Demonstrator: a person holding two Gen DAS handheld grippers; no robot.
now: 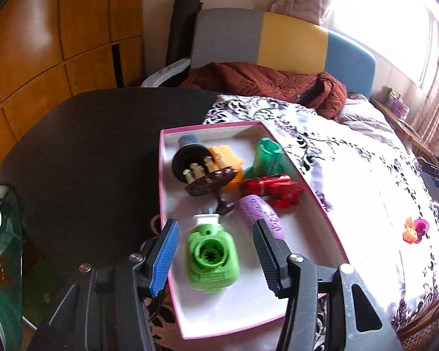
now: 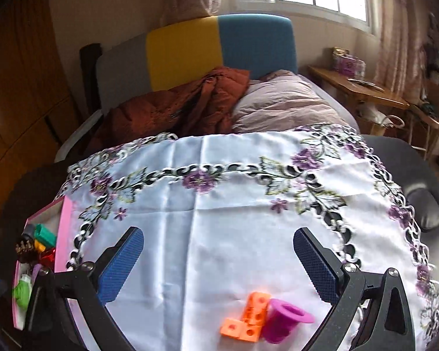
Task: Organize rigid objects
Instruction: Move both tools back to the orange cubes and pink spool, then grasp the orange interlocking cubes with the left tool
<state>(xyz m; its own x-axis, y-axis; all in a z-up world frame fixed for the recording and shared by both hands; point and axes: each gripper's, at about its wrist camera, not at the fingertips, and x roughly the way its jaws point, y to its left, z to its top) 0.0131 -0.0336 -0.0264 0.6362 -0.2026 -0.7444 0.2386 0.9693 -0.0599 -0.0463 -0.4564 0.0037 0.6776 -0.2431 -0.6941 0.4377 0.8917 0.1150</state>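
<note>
From over the left gripper (image 1: 216, 256) you look straight down into the pink-edged box (image 1: 322, 201), and only there can its contents be counted: one green plastic piece with a white cap (image 1: 210, 260) lying on the box floor between the part-open fingers, which stand clear of it on either side and grip nothing; one lilac roller (image 1: 260, 213) just beyond it; one red toy piece (image 1: 275, 191); one teal-green piece (image 1: 267, 155) against the far wall; one yellow block (image 1: 229, 161); and one dark brown stand with pale pegs (image 1: 202, 172) tipped against it. That makes six things in the box. The view over the right gripper (image 2: 218, 266) catches the same box only as a sliver at the left edge, its contents crowded and hard to separate. What it does show well is the white embroidered cloth (image 2: 219, 219) and the two pieces left on it: one orange block with holes (image 2: 245, 318) and one magenta flanged tube (image 2: 284, 321), touching each other, lying near the bottom of that view between the gripper's arms. The right fingers are spread as wide as they go, empty, hanging above bare cloth. The left view shows that pair only as small blobs far off to the right. Behind it all are a rust-coloured quilt (image 2: 172, 108) and one headboard in grey, yellow and blue (image 2: 219, 46).
</note>
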